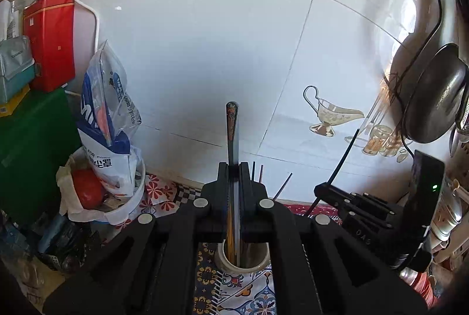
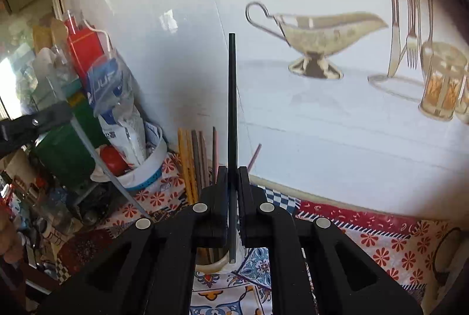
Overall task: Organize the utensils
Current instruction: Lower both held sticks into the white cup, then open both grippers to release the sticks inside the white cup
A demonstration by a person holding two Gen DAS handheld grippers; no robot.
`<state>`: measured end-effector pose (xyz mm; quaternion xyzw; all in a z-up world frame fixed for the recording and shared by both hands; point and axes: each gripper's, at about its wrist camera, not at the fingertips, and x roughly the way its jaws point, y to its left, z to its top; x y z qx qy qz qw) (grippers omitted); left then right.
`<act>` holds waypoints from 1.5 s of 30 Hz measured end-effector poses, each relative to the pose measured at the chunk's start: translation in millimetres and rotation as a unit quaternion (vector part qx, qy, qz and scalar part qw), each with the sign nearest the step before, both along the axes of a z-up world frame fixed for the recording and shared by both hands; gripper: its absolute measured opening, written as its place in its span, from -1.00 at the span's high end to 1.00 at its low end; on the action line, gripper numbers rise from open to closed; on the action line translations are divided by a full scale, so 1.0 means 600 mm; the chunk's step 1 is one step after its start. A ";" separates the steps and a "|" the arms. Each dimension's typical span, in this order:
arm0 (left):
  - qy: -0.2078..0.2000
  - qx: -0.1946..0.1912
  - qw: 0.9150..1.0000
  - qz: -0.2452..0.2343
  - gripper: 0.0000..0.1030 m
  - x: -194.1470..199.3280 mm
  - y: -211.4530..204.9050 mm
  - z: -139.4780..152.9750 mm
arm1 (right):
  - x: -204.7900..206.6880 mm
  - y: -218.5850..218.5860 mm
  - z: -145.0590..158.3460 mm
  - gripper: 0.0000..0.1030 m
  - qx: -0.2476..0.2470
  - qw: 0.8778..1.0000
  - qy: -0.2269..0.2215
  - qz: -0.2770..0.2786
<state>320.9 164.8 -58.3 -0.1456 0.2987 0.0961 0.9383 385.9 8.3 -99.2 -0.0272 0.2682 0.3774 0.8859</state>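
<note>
My left gripper point(image 1: 233, 168) is shut on a metal utensil handle point(image 1: 232, 127) that stands upright, its lower end inside a cream cup point(image 1: 242, 265) below the fingers. My right gripper point(image 2: 233, 172) is shut on a dark chopstick point(image 2: 232, 98), held upright, its lower tip at the rim of the cream cup point(image 2: 215, 263). Several yellow and brown chopsticks point(image 2: 193, 159) stand in that cup. The right gripper also shows in the left wrist view point(image 1: 325, 189), holding the dark chopstick point(image 1: 343, 162). The left gripper shows at the left edge of the right wrist view point(image 2: 44, 118).
A white tub point(image 1: 123, 206) with a blue-white bag and a red ball stands at left, beside green and red boxes point(image 1: 49, 45). A white tiled wall point(image 1: 219, 51) is behind. A dark pan point(image 1: 433, 98) hangs at right. A patterned cloth point(image 2: 381, 244) covers the counter.
</note>
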 end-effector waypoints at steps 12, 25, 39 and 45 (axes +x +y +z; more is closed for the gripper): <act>0.060 -0.007 0.998 -0.006 0.93 0.058 -0.008 -0.097 | -0.016 0.052 -0.014 0.90 -0.008 0.999 -0.015 0.029; 0.097 -0.012 0.994 -0.040 0.88 0.043 -0.035 -0.126 | -0.021 0.072 -0.066 0.88 -0.093 0.993 0.043 0.051; -0.077 0.050 0.995 -0.044 0.38 -0.162 -0.078 0.107 | -0.238 -0.066 0.146 0.86 0.035 0.994 -0.099 -0.007; -0.153 0.083 0.984 -0.041 0.02 -0.275 -0.108 0.171 | -0.376 -0.121 0.204 0.78 0.093 0.977 -0.184 -0.052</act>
